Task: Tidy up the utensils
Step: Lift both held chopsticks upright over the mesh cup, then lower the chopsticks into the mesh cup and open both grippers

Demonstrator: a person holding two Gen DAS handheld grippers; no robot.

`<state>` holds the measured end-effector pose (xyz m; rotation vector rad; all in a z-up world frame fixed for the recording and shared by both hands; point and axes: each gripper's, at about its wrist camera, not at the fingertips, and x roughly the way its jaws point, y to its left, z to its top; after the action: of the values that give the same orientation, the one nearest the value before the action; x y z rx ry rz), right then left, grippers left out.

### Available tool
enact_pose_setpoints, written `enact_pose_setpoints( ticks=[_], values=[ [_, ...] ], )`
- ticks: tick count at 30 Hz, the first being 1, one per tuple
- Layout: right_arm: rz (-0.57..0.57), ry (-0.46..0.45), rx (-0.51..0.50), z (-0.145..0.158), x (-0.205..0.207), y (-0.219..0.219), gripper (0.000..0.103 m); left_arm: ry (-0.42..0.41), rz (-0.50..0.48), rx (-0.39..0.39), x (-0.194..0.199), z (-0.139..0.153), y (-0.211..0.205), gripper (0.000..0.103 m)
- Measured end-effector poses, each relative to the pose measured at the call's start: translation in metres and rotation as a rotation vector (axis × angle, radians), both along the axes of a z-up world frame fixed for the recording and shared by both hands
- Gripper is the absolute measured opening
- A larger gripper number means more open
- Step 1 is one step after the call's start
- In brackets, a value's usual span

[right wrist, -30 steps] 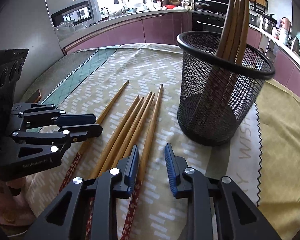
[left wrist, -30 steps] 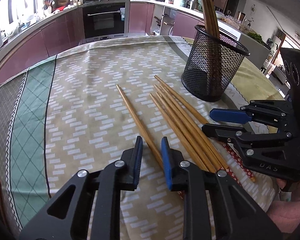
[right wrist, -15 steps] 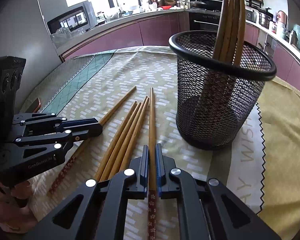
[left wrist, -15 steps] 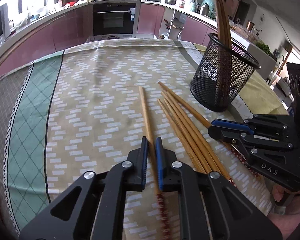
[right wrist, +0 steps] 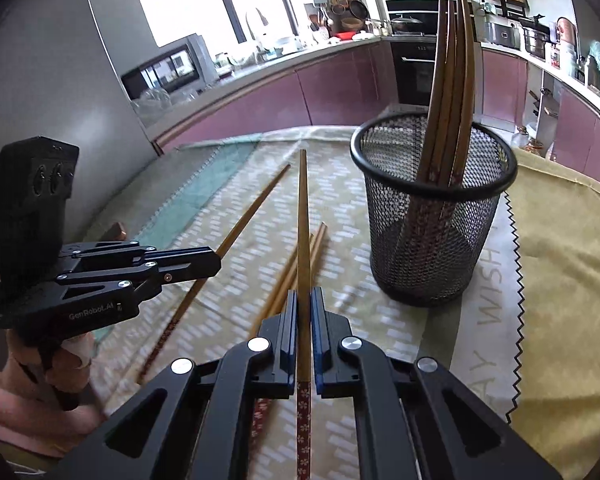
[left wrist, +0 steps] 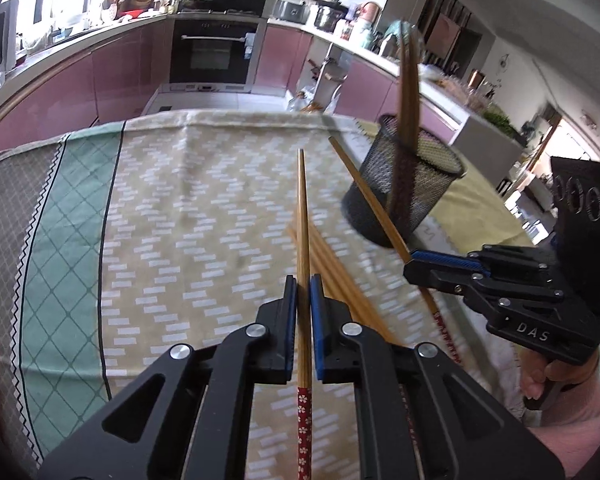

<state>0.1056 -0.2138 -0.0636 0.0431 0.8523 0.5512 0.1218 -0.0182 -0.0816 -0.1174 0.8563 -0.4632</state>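
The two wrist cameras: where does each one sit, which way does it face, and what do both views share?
Left wrist: sits behind the left gripper, facing along its fingers over the tablecloth; they clamp a chopstick; the right gripper shows on the right.
Right wrist: sits behind the right gripper, facing the kitchen counter; the left gripper and hand show on the left.
Shared: the mesh cup, loose chopsticks, both grippers.

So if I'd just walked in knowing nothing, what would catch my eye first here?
Probably the two black hand-held grippers, each clamped on one long wooden chopstick with a red flowered end: the left gripper holds its chopstick pointing away over the patterned tablecloth, and the right gripper holds another chopstick. Next, the black wire-mesh cup to the right, with several chopsticks standing in it, and the loose wooden chopsticks lying on the cloth.
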Motion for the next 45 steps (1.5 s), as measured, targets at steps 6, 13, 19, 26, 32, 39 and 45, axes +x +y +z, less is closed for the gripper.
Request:
enact_pose_setpoints(
  ticks=[6, 13, 19, 26, 32, 39, 45],
  values=[
    [0.001, -0.039, 0.057, 0.017, -0.009, -0.011, 0.006, -0.03, -0.037, -0.07, -0.005, 0.023, 0.003, 0.007],
    [-0.021, -0.096, 0.108, 0.039, -0.015, -0.028, 0.006, -0.109, -0.076, -0.148, -0.014, 0.059, 0.009, 0.007],
    [-0.047, -0.145, 0.127, 0.056, -0.014, -0.045, 0.006, -0.152, -0.089, -0.189, -0.015, 0.08, 0.012, 0.007],
    [-0.081, -0.227, 0.123, 0.087, -0.007, -0.057, 0.006, -0.221, -0.105, -0.215, -0.003, 0.112, 0.005, 0.007],
    [-0.105, -0.287, 0.131, 0.112, 0.007, -0.07, 0.006, -0.282, -0.124, -0.229, 0.013, 0.142, -0.007, 0.007],
    [-0.127, -0.349, 0.127, 0.131, 0.019, -0.077, 0.006, -0.342, -0.128, -0.224, 0.03, 0.169, -0.022, 0.007],
    [-0.129, -0.344, 0.114, 0.129, 0.032, -0.075, 0.006, -0.322, -0.143, -0.185, 0.05, 0.167, -0.042, 0.007]
  ],
)
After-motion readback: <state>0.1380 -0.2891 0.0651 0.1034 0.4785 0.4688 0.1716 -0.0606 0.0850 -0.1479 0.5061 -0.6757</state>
